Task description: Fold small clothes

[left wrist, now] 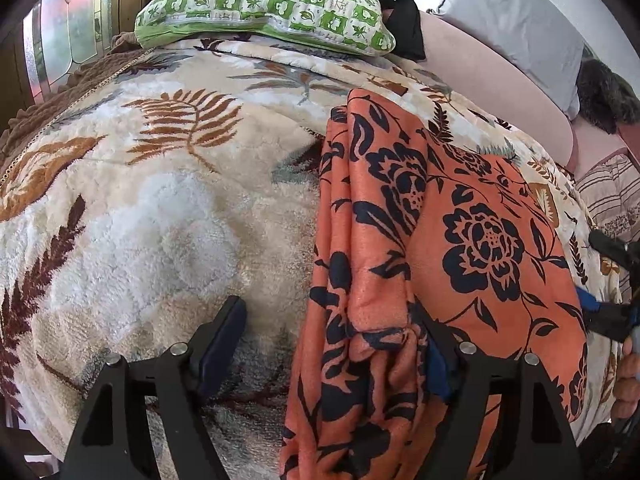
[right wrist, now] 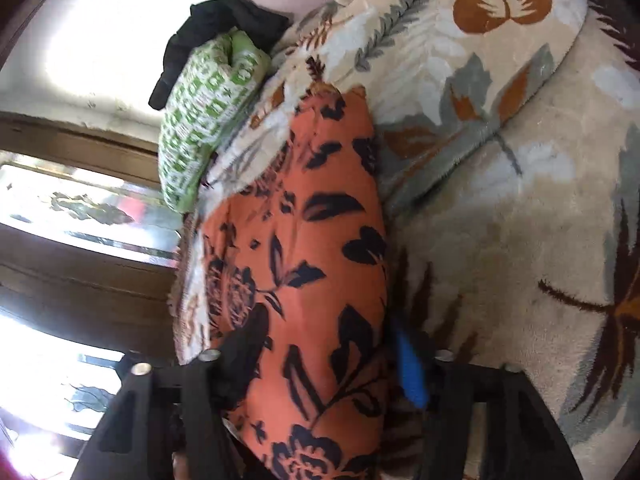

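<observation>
Leafy blanket under orange garment

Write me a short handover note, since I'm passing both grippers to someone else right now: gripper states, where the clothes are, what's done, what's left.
Left gripper: open, over the bunched left edge of the orange floral garment, not clamped on it.
Right gripper: open, straddling the garment's near end, with no grip visible.
The garment lies on the leaf-print blanket, folded into a long strip. A dark garment sits behind the green checked pillow.
Done: lengthwise fold, apparently.
Left: probably fold the strip across; the dark garment looks unfolded.
</observation>
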The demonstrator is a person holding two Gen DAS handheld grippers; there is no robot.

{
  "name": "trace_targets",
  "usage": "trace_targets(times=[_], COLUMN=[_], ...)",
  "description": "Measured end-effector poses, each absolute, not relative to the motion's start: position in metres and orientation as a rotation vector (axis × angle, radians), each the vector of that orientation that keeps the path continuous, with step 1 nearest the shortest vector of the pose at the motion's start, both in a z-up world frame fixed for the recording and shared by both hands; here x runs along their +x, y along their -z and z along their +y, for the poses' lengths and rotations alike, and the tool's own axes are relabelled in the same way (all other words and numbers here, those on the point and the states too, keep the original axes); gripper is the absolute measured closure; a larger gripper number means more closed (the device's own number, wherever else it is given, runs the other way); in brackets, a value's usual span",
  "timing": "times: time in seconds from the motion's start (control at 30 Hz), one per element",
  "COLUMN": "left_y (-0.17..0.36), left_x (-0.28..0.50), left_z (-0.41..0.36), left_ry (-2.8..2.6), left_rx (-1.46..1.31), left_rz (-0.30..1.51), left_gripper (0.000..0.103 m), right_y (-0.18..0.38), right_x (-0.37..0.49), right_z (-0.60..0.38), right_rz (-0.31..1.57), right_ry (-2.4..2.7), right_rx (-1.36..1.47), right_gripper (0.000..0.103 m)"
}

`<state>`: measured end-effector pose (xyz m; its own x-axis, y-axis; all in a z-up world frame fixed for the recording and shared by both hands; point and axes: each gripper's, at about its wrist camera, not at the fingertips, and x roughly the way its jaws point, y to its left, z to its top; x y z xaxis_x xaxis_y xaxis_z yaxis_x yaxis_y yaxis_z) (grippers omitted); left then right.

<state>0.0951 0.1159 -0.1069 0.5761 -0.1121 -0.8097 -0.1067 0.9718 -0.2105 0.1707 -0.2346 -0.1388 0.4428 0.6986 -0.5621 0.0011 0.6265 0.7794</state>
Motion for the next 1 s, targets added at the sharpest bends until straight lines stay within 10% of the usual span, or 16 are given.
trace_targets(times=[0.13, 0.2, 0.37, 0.47, 0.57, 0.77, 0.9, 1.0], left_y=[0.106, 0.106, 0.107, 0.107, 0.107, 0.083, 0.100, 0.112], left_x=[0.095, 0.094, 0.096, 0.096, 0.096, 0.081, 0.069, 0.069], left_z=[0.116, 0.116, 0.115, 0.118, 0.120, 0.147, 0.147, 0.161], left_ry=[0.010, 0.012, 0.008, 0.020, 0.021, 0.118, 0.194, 0.215], left_rx=[-0.254, -0.257, -0.253, -0.268, -0.283, -0.466, -0.515, -0.641], left_rz=[0.962, 0.962, 0.960, 0.961, 0.958, 0.922, 1.045, 1.068], left_gripper=[0.022, 0.022, 0.021, 0.021, 0.021, 0.022, 0.073, 0.073], right_y=[0.157, 0.169, 0.135, 0.145, 0.129, 0.080, 0.061, 0.080], right_x=[0.214, 0.230, 0.220, 0.223, 0.217, 0.174, 0.140, 0.131], right_z=[-0.238, -0.227, -0.199, -0.218, -0.222, -0.228, -0.199, -0.174], right_rz=[1.103, 1.181, 1.110, 1.113, 1.061, 0.902, 0.854, 0.919], right_ry=[-0.479, -0.504, -0.416, -0.451, -0.450, -0.388, -0.546, -0.614], right_rx=[0.878, 0.845, 0.461, 0.639, 0.641, 0.519, 0.447, 0.399], right_gripper=[0.024, 0.066, 0.072, 0.063, 0.023, 0.023, 0.023, 0.022])
